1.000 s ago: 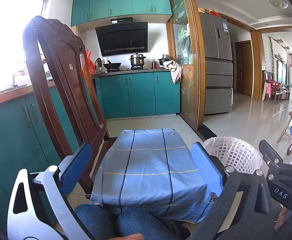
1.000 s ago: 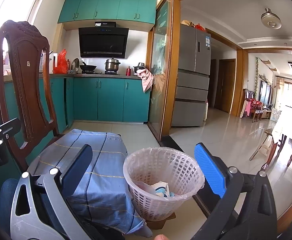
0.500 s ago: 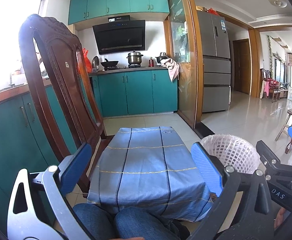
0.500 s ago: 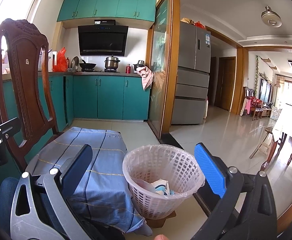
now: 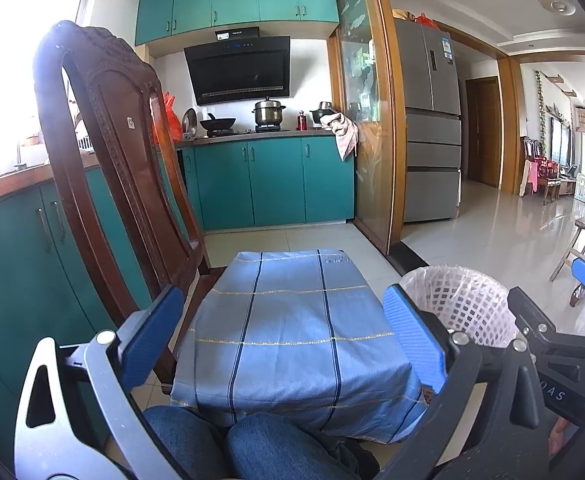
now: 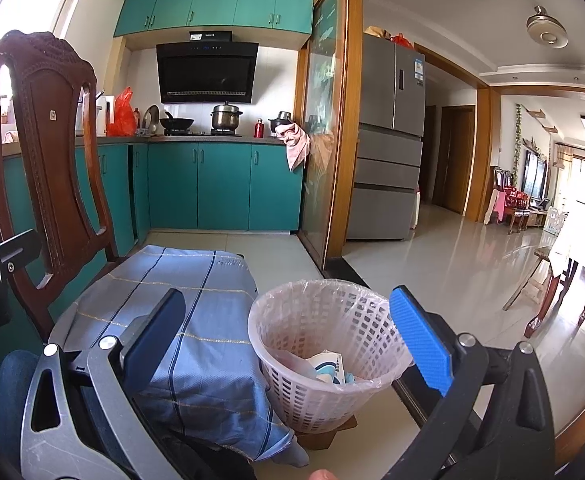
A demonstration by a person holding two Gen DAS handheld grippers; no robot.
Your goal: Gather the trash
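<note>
Left wrist view: my left tongs (image 5: 280,336) gape wide over the blue-clothed table (image 5: 292,320), gripping nothing; the bin (image 5: 464,304) at right is half hidden. Right wrist view: my right tongs (image 6: 288,336) stand wide apart, empty, above the bin (image 6: 324,352), whose trash (image 6: 328,366) is hard to make out.

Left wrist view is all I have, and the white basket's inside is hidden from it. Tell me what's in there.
Observer: The right wrist view looks into the basket: crumpled white and blue trash lies at its bottom.
Operator: Report what it stands on.
Observer: A flat brown cardboard piece lies under its base.
Operator: Now give me the right gripper's state.
Observer: The right gripper is open, with nothing between its fingers.
</note>
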